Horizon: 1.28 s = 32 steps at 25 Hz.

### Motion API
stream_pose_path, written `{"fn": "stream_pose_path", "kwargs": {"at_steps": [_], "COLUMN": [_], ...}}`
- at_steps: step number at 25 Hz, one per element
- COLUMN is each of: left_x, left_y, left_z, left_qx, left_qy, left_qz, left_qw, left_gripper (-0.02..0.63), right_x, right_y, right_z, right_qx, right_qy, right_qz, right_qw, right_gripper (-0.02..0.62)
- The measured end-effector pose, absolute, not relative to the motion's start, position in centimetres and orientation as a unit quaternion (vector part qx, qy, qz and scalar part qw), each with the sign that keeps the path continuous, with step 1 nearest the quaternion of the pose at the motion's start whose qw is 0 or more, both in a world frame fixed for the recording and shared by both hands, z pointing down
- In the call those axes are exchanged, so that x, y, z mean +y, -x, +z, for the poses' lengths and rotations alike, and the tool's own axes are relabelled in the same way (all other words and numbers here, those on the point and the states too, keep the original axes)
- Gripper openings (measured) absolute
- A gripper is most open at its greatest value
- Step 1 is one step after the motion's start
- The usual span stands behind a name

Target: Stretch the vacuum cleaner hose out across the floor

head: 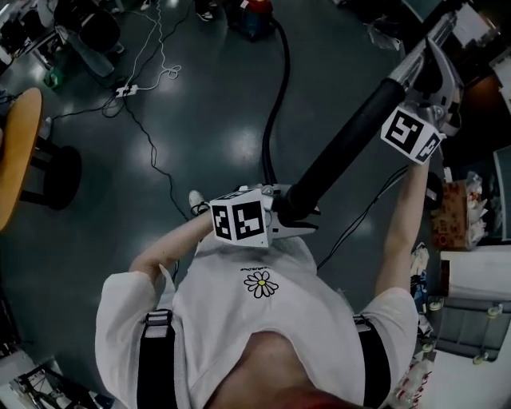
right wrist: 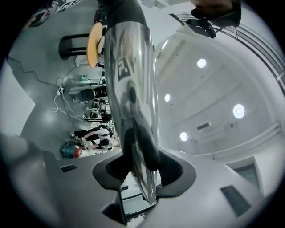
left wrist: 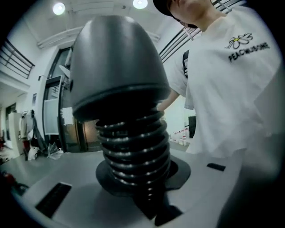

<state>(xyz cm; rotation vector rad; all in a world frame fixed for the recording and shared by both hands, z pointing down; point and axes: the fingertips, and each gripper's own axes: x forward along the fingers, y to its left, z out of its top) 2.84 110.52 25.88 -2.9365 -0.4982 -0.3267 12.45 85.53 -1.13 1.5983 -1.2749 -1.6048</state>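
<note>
My left claw (head: pixel 297 217) was clamped on the hose (left wrist: pixel 133 151), on its ribs just below the smooth cuff (left wrist: pixel 116 67). My right claw (right wrist: pixel 142 167) was closed around the chrome wand (right wrist: pixel 131 80). The hose trailed over the floor (head: pixel 200 104) toward what looked like the vacuum cleaner (head: pixel 251 16). I judged the ribs soft, springy and easy to grip, and the wand stiff and slick, so the pulling belonged near the cuff.

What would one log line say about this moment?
left gripper: shut on hose | right gripper: shut on metal tube | hose runs across floor toward vacuum cleaner
</note>
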Motion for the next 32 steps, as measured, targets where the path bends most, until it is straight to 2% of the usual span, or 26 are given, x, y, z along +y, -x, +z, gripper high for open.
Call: {"fn": "stream_pose_path", "kwargs": {"at_steps": [8, 16, 23, 32], "left_x": [118.6, 128.3, 129.5, 123.2], "left_y": [-7.4, -8.0, -5.9, -4.5], "left_z": [22.8, 23.5, 24.0, 27.6], "left_qx": [-0.369, -0.609, -0.62, -0.566], "left_qy": [0.92, 0.783, 0.776, 0.816], "left_qz": [-0.019, -0.041, -0.038, -0.061], "left_qw": [0.134, 0.12, 0.109, 0.103], "left_gripper": [0.098, 0.095, 0.095, 0.095], "right_x": [88.9, 92.3, 95.4, 94.0], "right_y": [-9.9, -11.3, -12.1, -11.0], "right_z": [-4.8, -3.8, -3.5, -1.8], "right_qx": [-0.457, -0.466, -0.471, -0.47], "right_qy": [-0.561, -0.55, -0.539, -0.454], "right_qz": [-0.629, -0.612, -0.602, -0.633], "right_qw": [0.284, 0.325, 0.355, 0.415], "right_gripper": [0.181, 0.181, 0.181, 0.173]}}
